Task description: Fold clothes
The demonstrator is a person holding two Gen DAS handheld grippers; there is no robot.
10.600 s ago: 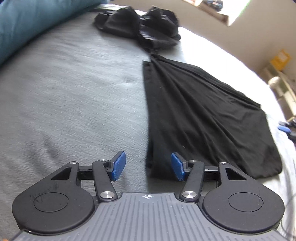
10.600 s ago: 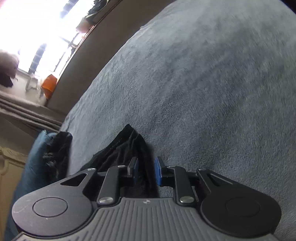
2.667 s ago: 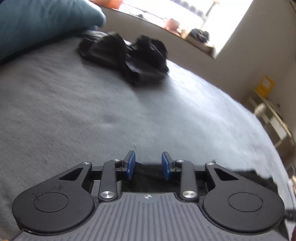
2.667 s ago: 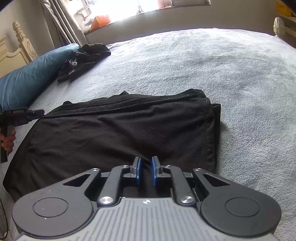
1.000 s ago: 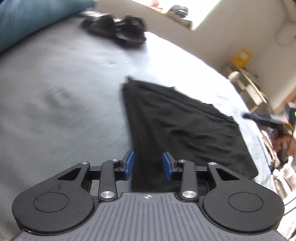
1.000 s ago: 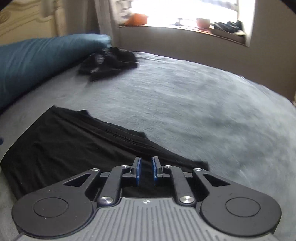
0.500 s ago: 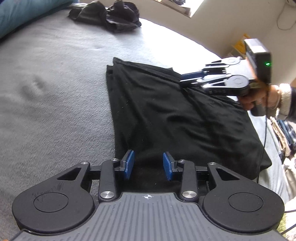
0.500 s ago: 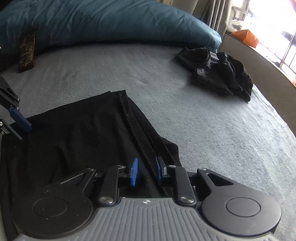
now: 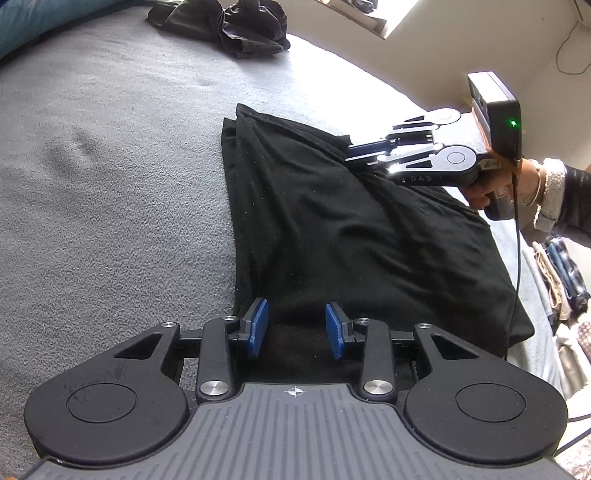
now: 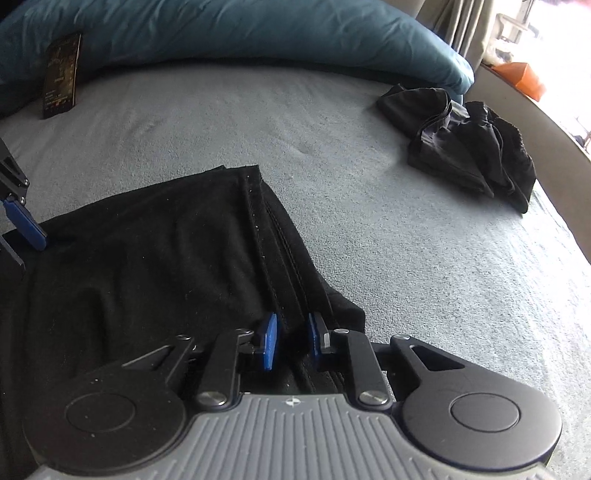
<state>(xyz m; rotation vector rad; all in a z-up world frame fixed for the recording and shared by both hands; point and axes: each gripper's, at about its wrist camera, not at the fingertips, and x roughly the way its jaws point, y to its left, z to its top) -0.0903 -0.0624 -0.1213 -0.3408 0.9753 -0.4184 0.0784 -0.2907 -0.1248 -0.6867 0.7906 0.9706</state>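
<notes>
- left wrist view: our left gripper (image 9: 294, 329) sits over the near corner of the partly folded black knit garment (image 9: 351, 229), blue pads (image 9: 257, 326) part open with cloth between them; the pads do not look pressed on it, so nothing is held yet.
- right wrist view: our right gripper (image 10: 291, 345) is at the far hemmed corner of that garment, jaws narrow and closing with the stitched hem (image 10: 273, 236) running between them; we cannot tell that the pads bite yet.
- garment lies flat on the grey fleecy bed cover (image 9: 110, 184), well apart from the crumpled black clothes pile (image 10: 465, 144) near the teal pillow (image 10: 240, 33).
- step in hand, as we judge it: pinch both corners on one edge for the next fold.
- to do it well: we should catch all stacked layers at each corner, not only the top one; the cloth looks thin and limp, so it will likely sag.
- both grips should be firm before lifting, and both corners kept level so the fold edge lands straight.
- risk: pinching the bed cover along with the cloth.
</notes>
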